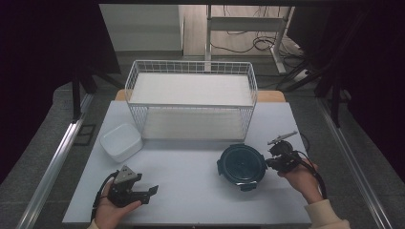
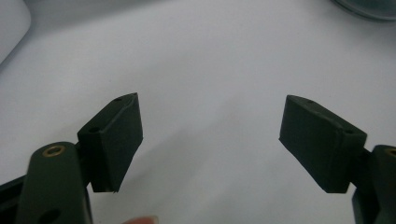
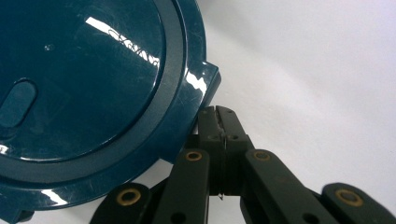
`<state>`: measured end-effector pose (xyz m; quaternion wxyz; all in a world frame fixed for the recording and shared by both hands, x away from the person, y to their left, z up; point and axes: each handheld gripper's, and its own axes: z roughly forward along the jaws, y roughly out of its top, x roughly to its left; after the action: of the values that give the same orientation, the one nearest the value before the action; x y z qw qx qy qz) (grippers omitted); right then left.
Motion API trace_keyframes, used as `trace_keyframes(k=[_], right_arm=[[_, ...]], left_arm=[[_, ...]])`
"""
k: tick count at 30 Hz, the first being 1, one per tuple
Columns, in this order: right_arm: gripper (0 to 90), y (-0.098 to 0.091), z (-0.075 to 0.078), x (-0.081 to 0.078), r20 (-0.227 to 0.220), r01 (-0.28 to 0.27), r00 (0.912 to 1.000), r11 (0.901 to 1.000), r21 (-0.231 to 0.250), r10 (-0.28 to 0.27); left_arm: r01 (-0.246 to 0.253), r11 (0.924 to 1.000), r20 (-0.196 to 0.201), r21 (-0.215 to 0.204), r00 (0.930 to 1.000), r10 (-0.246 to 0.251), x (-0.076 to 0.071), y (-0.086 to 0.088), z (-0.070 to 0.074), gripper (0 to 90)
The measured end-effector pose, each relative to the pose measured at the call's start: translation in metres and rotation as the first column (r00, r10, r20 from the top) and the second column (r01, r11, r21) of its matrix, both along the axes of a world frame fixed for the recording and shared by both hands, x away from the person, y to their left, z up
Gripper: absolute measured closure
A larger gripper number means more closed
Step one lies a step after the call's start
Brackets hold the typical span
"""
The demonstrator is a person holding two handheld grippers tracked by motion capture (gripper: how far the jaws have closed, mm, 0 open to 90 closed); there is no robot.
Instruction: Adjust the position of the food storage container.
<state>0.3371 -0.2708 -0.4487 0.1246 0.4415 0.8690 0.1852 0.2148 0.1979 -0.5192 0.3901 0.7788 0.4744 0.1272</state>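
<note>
The right claw [image 3: 218, 122], jaws pressed together with nothing between them, is pushing against the rim of the dark teal lidded container [image 1: 241, 164], which is sitting on the bench [image 1: 191, 191] in front of the wire basket [image 1: 191, 98]; the push should be kept low and level so the tips are not riding up over the lid. The left claw [image 2: 210, 135] is resting spread over bare bench. The white tub [image 1: 121, 141] appears empty, the basket is holding nothing, and the teal container's contents are hidden.

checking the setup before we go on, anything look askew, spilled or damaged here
Nothing stands out. The round dark teal lidded container sits flat, the white square plastic tub and white wire basket stand upright, and no spill shows on the table.
</note>
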Motion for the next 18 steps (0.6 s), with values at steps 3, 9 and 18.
trace_keyframes(k=[3,9,18], right_arm=[[89.6,0.005,0.000,-0.001,-0.004,-0.010,0.9999,0.9999,0.006,0.010],[89.6,0.017,-0.002,-0.005,-0.013,-0.047,0.9988,0.9985,0.027,0.047],[89.6,0.036,-0.003,-0.007,-0.009,-0.089,0.9959,0.9949,0.047,0.090]], left_arm=[[0.000,1.0000,0.001,-0.001,1.0000,0.000,0.000,0.000,0.000,21.0],[-0.001,1.0000,0.001,-0.001,1.0000,0.001,0.000,0.001,0.001,21.0],[-0.002,0.9999,0.018,-0.015,0.9998,0.002,-0.001,0.003,0.005,21.1]])
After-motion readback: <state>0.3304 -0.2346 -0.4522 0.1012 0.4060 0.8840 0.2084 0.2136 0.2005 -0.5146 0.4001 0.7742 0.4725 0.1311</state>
